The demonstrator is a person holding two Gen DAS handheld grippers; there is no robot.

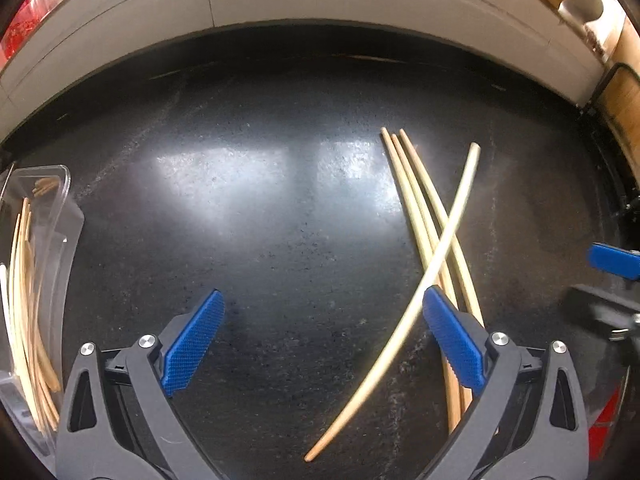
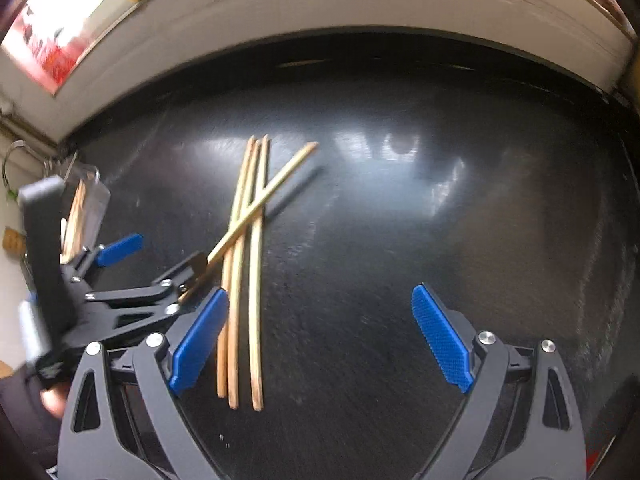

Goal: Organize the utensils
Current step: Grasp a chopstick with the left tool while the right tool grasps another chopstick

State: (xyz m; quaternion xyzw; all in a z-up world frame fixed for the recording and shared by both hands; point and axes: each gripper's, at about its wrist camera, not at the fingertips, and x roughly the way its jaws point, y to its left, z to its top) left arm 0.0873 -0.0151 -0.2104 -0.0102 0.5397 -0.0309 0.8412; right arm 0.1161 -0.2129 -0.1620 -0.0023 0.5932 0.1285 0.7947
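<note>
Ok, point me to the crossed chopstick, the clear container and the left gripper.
crossed chopstick (image 1: pixel 444 236), left wrist view, mid-shaft where it lies over the other three.
clear container (image 1: pixel 60 184), left wrist view, its upper rim.
left gripper (image 1: pixel 320 340), left wrist view, midway between its open blue fingertips.

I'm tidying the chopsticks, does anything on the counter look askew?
Yes. One chopstick lies diagonally across the three others, which lie roughly parallel on the black counter. The rest already stand in the clear holder at the left.
</note>
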